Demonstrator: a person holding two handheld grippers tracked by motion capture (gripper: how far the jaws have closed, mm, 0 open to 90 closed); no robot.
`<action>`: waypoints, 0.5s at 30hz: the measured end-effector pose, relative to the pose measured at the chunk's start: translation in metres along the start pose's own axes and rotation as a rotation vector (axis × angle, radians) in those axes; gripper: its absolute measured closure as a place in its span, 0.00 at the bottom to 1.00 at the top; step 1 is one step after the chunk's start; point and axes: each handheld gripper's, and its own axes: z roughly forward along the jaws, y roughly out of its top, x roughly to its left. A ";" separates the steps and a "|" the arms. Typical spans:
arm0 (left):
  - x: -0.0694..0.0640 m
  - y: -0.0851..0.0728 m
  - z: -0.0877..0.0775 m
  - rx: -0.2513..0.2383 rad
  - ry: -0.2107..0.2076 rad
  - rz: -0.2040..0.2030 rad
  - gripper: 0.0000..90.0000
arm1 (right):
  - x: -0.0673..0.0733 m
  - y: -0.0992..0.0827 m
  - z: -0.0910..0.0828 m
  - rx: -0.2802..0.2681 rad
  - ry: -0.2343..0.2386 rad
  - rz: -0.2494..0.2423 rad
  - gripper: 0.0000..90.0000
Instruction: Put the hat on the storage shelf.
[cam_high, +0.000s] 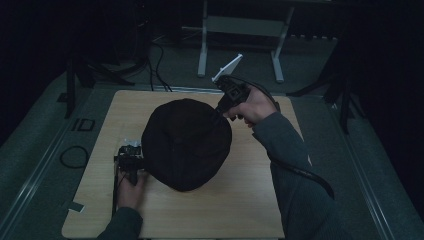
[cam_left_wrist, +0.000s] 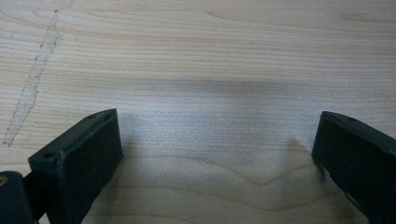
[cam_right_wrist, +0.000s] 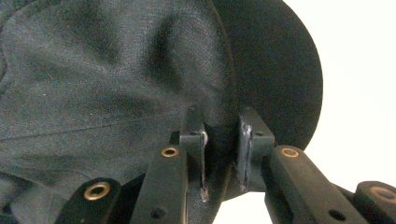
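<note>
Black fabric hat (cam_high: 186, 142) in right claw (cam_right_wrist: 222, 140), unlabelled.

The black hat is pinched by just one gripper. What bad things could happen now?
1. The right gripper pinches only a narrow bit of the black hat at its edge, so the floppy cloth might slip out if it gets lifted.
2. The left gripper is open over the bare wooden table and holds nothing, so one side of the hat could sag or drag.
</note>
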 end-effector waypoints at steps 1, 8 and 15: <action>0.000 0.000 0.000 -0.002 0.001 -0.001 0.01 | 0.001 0.000 0.000 -0.002 -0.001 0.003 0.83; 0.000 0.000 0.000 -0.002 0.002 -0.001 0.01 | 0.003 0.003 0.004 -0.002 -0.007 0.004 0.83; 0.000 0.000 0.000 -0.001 0.000 -0.003 0.01 | 0.003 0.005 0.007 -0.007 0.004 0.008 0.84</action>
